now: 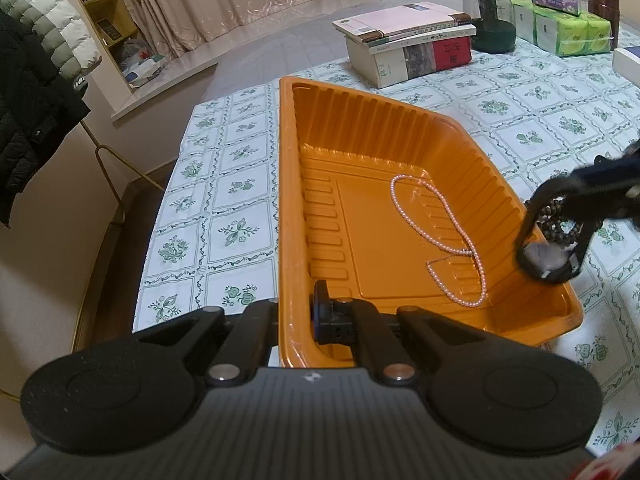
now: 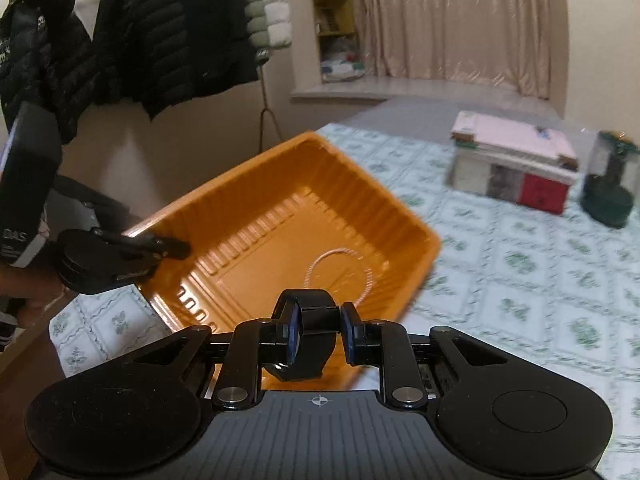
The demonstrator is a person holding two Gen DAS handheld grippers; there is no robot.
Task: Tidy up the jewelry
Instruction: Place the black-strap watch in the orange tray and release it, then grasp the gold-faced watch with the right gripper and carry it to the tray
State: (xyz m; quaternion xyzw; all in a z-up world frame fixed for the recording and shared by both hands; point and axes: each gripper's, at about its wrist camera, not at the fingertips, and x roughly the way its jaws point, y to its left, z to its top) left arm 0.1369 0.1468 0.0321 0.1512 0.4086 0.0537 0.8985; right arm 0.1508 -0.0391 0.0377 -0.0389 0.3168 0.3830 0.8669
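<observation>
My left gripper [image 1: 316,316] pinches the orange tray's [image 1: 400,128] rim; my right gripper [image 2: 318,334] holds a black watch [image 2: 308,344], next released beside the pearl necklace [image 1: 440,236].

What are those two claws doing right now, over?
Left gripper shut on orange tray rim. Right gripper shut on black watch, above tray edge. Pearl necklace inside. Nothing in the way.

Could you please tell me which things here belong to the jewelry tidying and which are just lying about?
In use: orange tray, pearl necklace, black watch, left gripper, right gripper.
Lying about: books, tissue packs, dark jar, coats.
</observation>
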